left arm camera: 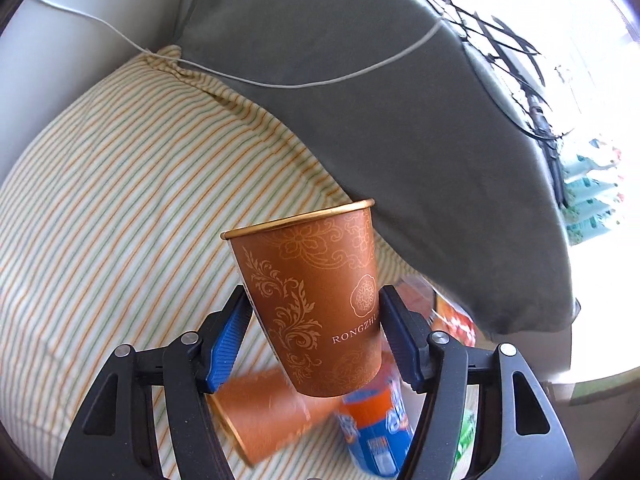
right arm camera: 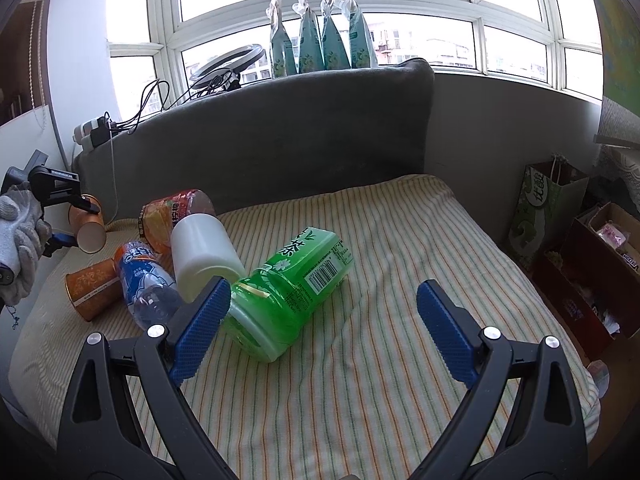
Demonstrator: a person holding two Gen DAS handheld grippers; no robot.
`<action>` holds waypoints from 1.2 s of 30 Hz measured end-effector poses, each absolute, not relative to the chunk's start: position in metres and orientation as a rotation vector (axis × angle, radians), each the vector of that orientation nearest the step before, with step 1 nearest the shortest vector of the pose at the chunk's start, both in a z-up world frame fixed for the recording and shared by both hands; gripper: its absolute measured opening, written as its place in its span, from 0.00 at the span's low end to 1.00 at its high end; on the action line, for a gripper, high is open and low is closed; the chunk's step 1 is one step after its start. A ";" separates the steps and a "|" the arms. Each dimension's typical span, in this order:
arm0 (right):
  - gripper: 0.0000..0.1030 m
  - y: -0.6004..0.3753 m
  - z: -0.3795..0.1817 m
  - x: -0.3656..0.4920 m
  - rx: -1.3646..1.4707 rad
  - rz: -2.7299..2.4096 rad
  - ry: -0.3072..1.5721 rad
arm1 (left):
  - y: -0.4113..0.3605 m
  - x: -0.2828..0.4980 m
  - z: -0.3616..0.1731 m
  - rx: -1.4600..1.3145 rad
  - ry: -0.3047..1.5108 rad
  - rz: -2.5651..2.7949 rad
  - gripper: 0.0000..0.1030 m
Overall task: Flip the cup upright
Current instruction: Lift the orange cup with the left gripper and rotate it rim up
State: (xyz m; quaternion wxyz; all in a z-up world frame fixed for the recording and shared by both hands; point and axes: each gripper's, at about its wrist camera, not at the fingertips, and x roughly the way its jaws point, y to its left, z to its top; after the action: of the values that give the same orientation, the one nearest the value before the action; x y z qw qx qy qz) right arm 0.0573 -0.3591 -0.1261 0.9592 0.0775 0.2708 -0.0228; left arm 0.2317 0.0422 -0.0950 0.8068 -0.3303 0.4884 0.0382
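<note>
Daylight pours through the white-framed bay window (right arm camera: 360, 8); a grey headboard (right arm camera: 280, 140) backs the striped bed (right arm camera: 400, 280), a cardboard box (right arm camera: 592, 272) alongside.

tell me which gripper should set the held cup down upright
Left. The left gripper is shut on the cup, lifted above the bed. The right gripper is open and empty, nearer the green bottle.
</note>
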 end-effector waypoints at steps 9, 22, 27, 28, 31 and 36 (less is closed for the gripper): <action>0.93 -0.351 -0.120 0.045 0.152 -0.024 0.530 | 0.015 0.177 -0.073 -0.652 1.050 -0.034 0.63; 0.93 -0.344 -0.114 0.026 0.105 -0.034 0.542 | -0.066 0.134 -0.102 -0.465 1.213 -0.238 0.63; 0.93 -0.342 -0.114 0.023 0.072 -0.056 0.564 | -0.103 0.125 -0.119 -0.392 1.260 -0.291 0.63; 0.93 -0.342 -0.114 0.023 0.071 -0.055 0.570 | -0.110 0.122 -0.122 -0.378 1.264 -0.300 0.63; 0.93 -0.341 -0.116 0.023 0.066 -0.049 0.589 | -0.128 0.119 -0.130 -0.327 1.274 -0.318 0.63; 0.93 -0.338 -0.121 0.024 0.056 -0.021 0.629 | -0.146 0.117 -0.140 -0.274 1.293 -0.353 0.63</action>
State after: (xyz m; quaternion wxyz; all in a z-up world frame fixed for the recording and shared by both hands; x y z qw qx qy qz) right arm 0.0238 -0.3376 -0.1205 0.9504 0.0274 0.3095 -0.0105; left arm 0.1169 -0.1461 -0.1396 0.7749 -0.1265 0.5974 -0.1633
